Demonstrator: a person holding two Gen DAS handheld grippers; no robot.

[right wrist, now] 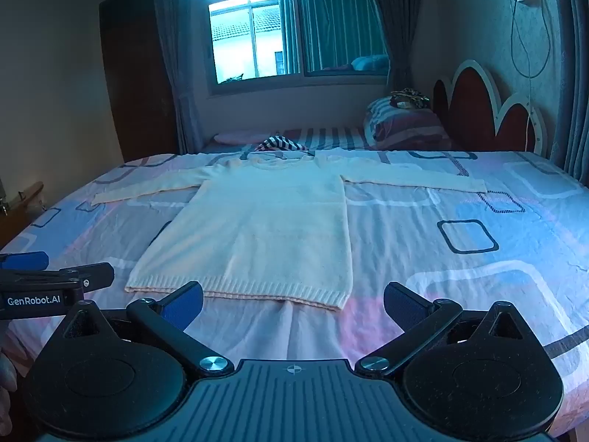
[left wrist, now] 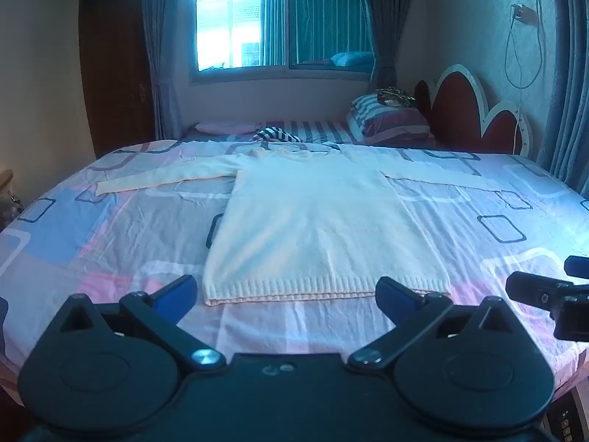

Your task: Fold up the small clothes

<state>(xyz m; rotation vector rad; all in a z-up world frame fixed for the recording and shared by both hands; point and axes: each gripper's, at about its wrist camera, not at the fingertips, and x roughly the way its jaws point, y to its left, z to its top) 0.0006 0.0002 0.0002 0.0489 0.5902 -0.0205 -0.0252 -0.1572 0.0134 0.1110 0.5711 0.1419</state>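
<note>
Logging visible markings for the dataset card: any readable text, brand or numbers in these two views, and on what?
"GenRobot.AI": white lettering on the side of the left gripper, seen in the right wrist view.
Small buttons or marks on a device at the bed's lower right corner: too small to read.
No other text.

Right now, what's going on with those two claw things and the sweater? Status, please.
Left gripper open, empty, short of the hem. Right gripper open, empty. Sweater flat on bed, sleeves spread, unfolded. Nothing on it.
</note>
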